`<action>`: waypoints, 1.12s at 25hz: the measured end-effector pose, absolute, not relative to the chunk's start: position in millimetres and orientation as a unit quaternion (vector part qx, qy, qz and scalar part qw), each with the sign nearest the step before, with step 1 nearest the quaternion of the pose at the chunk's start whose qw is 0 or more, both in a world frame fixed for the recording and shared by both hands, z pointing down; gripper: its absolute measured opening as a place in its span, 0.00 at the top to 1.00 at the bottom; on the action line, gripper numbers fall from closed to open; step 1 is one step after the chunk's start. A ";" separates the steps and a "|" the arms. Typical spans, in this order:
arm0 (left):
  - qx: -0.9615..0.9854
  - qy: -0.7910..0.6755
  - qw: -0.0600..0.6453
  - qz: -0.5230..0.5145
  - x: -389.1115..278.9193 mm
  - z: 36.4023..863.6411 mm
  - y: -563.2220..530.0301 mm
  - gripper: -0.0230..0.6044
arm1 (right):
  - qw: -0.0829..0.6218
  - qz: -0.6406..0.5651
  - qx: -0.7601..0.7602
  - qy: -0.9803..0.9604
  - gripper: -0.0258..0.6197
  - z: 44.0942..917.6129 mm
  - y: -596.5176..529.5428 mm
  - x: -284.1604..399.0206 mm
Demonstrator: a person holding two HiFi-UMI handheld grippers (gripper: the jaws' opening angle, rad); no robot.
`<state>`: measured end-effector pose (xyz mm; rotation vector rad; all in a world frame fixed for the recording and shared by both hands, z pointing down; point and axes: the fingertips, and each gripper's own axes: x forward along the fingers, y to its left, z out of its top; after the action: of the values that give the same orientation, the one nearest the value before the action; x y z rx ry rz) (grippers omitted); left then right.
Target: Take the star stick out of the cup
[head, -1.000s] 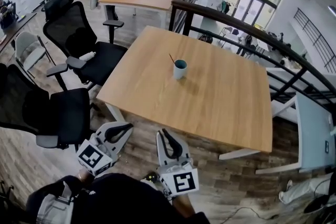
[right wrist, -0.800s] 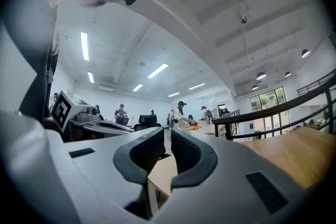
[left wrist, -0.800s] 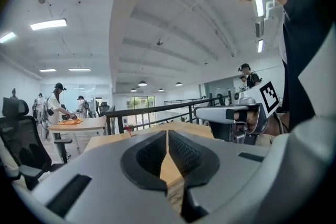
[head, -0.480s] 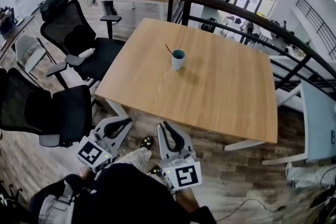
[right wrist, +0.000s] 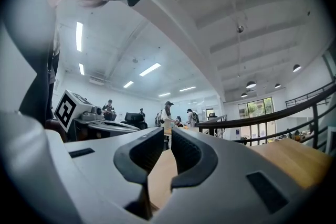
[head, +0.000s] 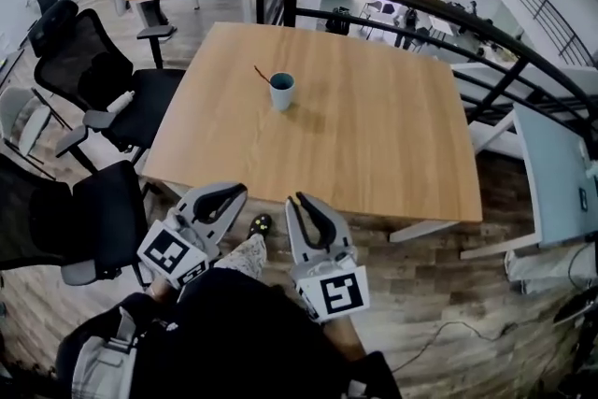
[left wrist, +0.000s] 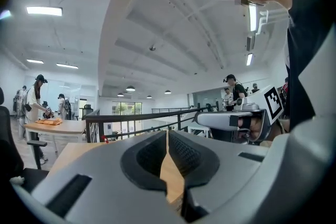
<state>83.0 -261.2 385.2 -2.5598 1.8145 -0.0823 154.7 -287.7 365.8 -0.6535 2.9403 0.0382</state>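
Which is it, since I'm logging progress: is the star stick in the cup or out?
In. The star stick leans out over the rim of the upright cup, which stands on the table.

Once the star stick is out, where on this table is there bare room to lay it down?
The table holds only the cup with its stick, near the far left. Everything right of the cup, out to the railing side, is free, as is the wide strip between cup and near edge. The only crowding is off the left edge: the office chairs.
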 end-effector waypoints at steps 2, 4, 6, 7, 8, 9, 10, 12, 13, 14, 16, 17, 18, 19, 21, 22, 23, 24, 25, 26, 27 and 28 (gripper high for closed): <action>-0.818 0.575 0.004 -0.024 74.9 383.8 -276.8 0.93 | 0.063 0.016 -0.220 0.973 0.91 364.9 -302.3 147.4; -0.818 0.574 0.005 -0.023 63.0 385.0 -293.3 0.93 | 0.056 0.023 -0.222 0.973 0.91 365.5 -319.5 136.6; -0.817 0.577 -0.002 -0.019 47.3 389.2 -309.5 0.93 | 0.050 0.030 -0.222 0.973 0.91 367.6 -336.7 122.1; -0.816 0.578 -0.006 -0.016 38.5 390.8 -317.9 0.93 | 0.049 0.032 -0.221 0.974 0.91 368.7 -345.2 113.6; -0.815 0.579 -0.007 -0.014 30.0 391.4 -326.2 0.93 | 0.047 0.032 -0.220 0.974 0.91 370.2 -353.5 105.1; -0.815 0.580 -0.005 -0.013 22.6 391.6 -333.7 0.93 | 0.045 0.032 -0.219 0.974 0.91 372.4 -361.4 97.0; -0.813 0.581 -0.003 -0.016 15.9 392.7 -339.9 0.93 | 0.042 0.031 -0.217 0.975 0.91 375.8 -368.4 89.7; -0.808 0.589 -0.004 -0.025 2.3 397.3 -350.9 0.93 | 0.032 0.029 -0.212 0.976 0.91 382.8 -381.3 76.5; -0.804 0.594 -0.008 -0.026 -5.2 399.3 -356.8 0.93 | 0.029 0.028 -0.209 0.977 0.91 385.1 -387.7 70.2; -0.801 0.599 -0.015 -0.025 -12.8 400.7 -362.7 0.93 | 0.025 0.026 -0.207 0.978 0.91 386.9 -394.0 64.2; -0.797 0.603 -0.029 -0.023 -27.6 403.2 -374.5 0.93 | 0.015 0.018 -0.207 0.978 0.91 391.9 -408.5 51.5; -0.797 0.603 -0.031 -0.025 -35.1 404.9 -381.8 0.93 | 0.011 0.014 -0.207 0.978 0.91 394.4 -418.1 44.3; -0.796 0.604 -0.031 -0.028 -43.1 407.1 -390.5 0.93 | 0.010 0.014 -0.209 0.978 0.91 396.5 -429.1 36.4; -0.796 0.604 -0.030 -0.031 -51.4 409.8 -400.1 0.93 | 0.009 0.017 -0.210 0.977 0.91 398.3 -440.6 28.2; -0.795 0.605 -0.031 -0.031 -67.1 415.1 -418.7 0.93 | 0.008 0.024 -0.214 0.977 0.91 401.1 -461.0 13.5; -0.796 0.604 -0.033 -0.029 -73.2 416.7 -426.7 0.93 | 0.008 0.026 -0.215 0.976 0.91 401.9 -469.1 7.5; -0.797 0.602 -0.036 -0.028 -77.5 417.4 -433.2 0.93 | 0.008 0.027 -0.217 0.976 0.91 402.5 -475.4 3.0; -0.799 0.600 -0.038 -0.027 -80.2 417.5 -438.4 0.93 | 0.006 0.027 -0.218 0.976 0.91 403.1 -480.2 -0.1; -0.801 0.597 -0.038 -0.028 -82.0 417.2 -442.9 0.93 | 0.002 0.027 -0.219 0.975 0.91 404.1 -484.0 -2.3; -0.802 0.595 -0.037 -0.029 -83.9 416.9 -447.8 0.93 | -0.003 0.029 -0.220 0.975 0.91 405.5 -488.0 -4.8; -0.804 0.592 -0.035 -0.030 -86.4 417.0 -453.5 0.93 | -0.009 0.034 -0.220 0.975 0.91 407.6 -492.7 -8.1; -0.807 0.589 -0.034 -0.030 -90.0 417.9 -459.9 0.93 | -0.016 0.041 -0.220 0.975 0.91 410.5 -498.4 -12.4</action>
<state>-90.0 -459.9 417.9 -2.5897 1.8923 -0.0975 -12.4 -498.4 410.5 -0.6972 3.0943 0.1299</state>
